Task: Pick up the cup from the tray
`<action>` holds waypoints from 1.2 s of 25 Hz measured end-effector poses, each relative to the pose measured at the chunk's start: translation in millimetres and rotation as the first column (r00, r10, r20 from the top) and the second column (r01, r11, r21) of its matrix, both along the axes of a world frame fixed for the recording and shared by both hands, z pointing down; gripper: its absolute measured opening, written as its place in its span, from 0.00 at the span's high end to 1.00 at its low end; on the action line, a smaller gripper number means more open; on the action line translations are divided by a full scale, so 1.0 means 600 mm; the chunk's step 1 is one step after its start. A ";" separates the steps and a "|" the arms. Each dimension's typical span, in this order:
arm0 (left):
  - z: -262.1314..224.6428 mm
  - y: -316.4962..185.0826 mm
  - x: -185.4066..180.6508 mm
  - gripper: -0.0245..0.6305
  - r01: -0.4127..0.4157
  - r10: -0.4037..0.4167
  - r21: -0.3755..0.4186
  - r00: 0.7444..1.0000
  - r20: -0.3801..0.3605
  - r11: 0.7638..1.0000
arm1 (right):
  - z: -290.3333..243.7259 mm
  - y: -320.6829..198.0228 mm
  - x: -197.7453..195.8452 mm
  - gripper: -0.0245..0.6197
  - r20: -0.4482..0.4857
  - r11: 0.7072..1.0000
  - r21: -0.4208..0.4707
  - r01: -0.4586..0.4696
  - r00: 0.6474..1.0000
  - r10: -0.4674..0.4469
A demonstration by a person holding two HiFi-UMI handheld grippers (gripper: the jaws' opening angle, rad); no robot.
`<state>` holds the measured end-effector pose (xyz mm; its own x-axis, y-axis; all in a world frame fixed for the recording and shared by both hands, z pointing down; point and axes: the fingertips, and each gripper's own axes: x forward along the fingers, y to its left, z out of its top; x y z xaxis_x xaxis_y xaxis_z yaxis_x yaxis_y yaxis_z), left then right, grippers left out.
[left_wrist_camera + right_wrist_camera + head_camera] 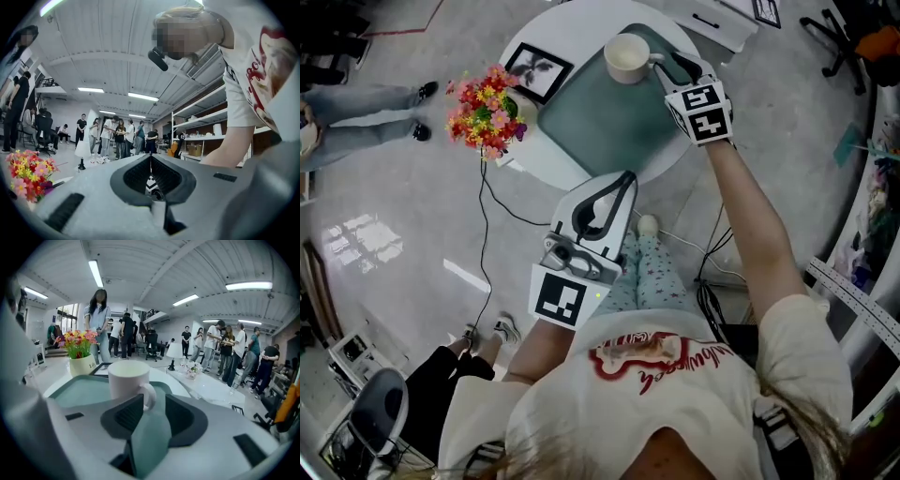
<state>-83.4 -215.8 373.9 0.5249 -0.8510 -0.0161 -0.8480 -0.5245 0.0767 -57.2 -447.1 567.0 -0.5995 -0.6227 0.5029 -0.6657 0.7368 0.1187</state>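
Observation:
A white cup stands upright at the far end of a grey-green tray on a round white table. In the right gripper view the cup is just beyond the jaws, its handle turned toward them. My right gripper is open, with the handle at the gap between its tips; the tray shows through the gap. My left gripper is held back near the body, off the table, shut on nothing.
A pot of mixed flowers and a framed picture sit on the table left of the tray. A cable runs across the floor. Someone's legs stand at left, and several people fill the room behind.

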 end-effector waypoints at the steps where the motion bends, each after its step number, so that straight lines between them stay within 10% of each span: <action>1: 0.003 0.000 0.000 0.94 0.002 -0.002 -0.004 1.000 0.000 1.000 | 0.003 -0.004 -0.007 0.77 -0.011 1.000 0.002 0.005 1.000 -0.005; 7: 0.012 0.002 -0.004 0.94 0.009 -0.009 -0.026 1.000 0.010 1.000 | 0.012 -0.021 -0.027 0.85 -0.023 0.999 0.044 -0.023 0.999 0.024; 17: 0.018 0.005 -0.022 0.94 0.034 -0.034 -0.041 0.999 0.020 0.999 | -0.033 -0.015 -0.013 0.89 0.307 0.988 0.039 -0.149 0.943 0.130; 23: -0.007 0.006 -0.047 0.94 0.073 -0.072 -0.024 0.997 0.024 0.997 | -0.134 0.058 0.011 0.89 0.363 0.977 -0.083 -0.196 0.907 0.213; 30: -0.089 -0.003 -0.064 0.94 0.102 -0.107 0.069 0.992 0.063 0.992 | -0.326 0.172 0.058 0.89 0.371 0.980 0.023 -0.197 0.912 0.174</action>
